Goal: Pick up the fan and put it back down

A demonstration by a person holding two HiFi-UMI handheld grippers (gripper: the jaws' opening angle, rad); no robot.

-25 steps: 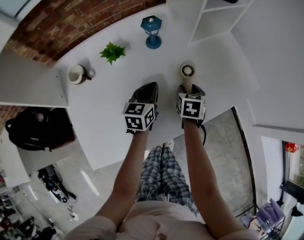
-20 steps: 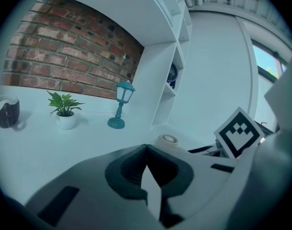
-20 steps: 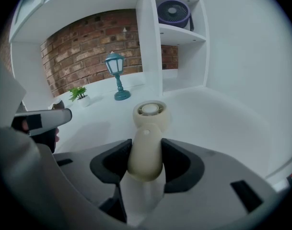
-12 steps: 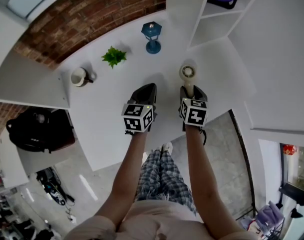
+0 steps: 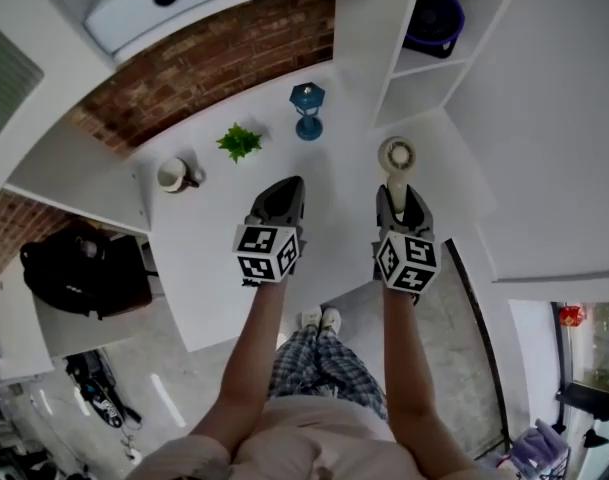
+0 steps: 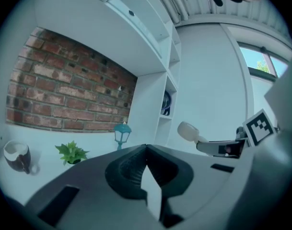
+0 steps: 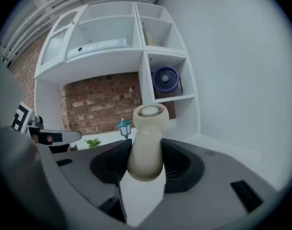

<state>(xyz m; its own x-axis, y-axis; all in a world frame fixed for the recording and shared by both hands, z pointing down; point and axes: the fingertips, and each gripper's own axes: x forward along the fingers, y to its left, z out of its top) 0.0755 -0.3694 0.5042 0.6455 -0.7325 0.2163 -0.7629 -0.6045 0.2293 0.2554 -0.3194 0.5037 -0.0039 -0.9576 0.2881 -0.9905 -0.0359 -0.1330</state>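
One risk: I'm gripping the fan [image 7: 146, 138] low on its handle with the right gripper [image 5: 399, 200], so it's likely tipping at set-down on the worktop [image 5: 219, 243]. Left gripper [image 6: 146, 153] closed, empty.

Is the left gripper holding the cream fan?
No, the left gripper has its jaws together on nothing, while the fan is clamped by its handle in the right gripper.

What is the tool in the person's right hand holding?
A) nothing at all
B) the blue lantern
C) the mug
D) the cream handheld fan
D: in the right gripper view, the right gripper has its fingers clamped on the handle of the cream handheld fan, whose round head sticks out ahead.
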